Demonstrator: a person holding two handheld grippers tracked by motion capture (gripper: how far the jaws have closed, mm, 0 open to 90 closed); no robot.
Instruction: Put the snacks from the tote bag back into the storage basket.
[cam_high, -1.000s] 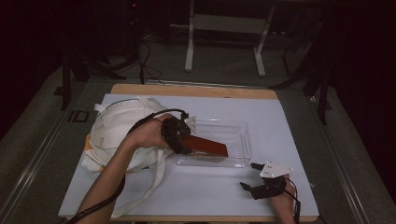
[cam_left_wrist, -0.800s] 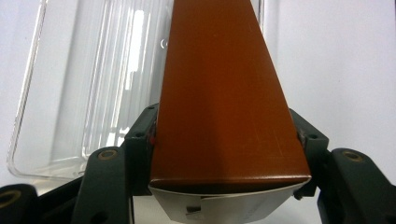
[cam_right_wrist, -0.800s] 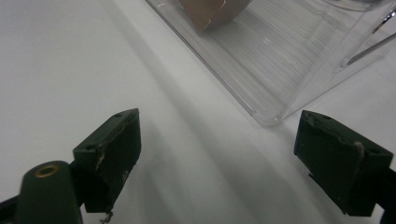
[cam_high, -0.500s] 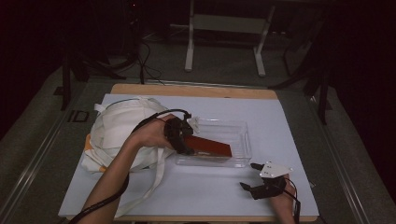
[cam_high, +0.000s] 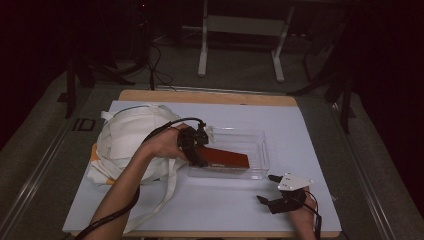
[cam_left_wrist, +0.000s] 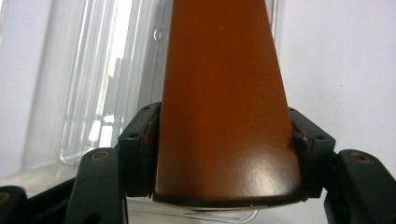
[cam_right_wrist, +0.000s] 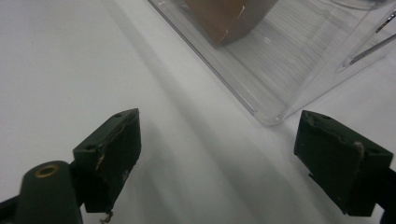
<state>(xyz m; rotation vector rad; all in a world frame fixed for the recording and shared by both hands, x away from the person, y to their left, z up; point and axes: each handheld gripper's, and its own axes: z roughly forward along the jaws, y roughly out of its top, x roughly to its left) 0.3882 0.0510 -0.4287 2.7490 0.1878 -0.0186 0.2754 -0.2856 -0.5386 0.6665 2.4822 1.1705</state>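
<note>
White cloth bag (cam_high: 132, 142): left of table, unmoved. Left gripper (cam_high: 192, 145): clamped on brown flat box (cam_high: 225, 158), now slightly lower in clear tray (cam_high: 260, 150). Right gripper (cam_high: 272, 192): jaws apart, position unchanged.

Dim room, grey floor (cam_high: 240, 75). Beyond the table (cam_high: 210, 96), pale metal frame legs (cam_high: 202, 45) standing on that floor; black cables (cam_high: 155, 65) trailing left of them, darkness swallowing the walls behind.
</note>
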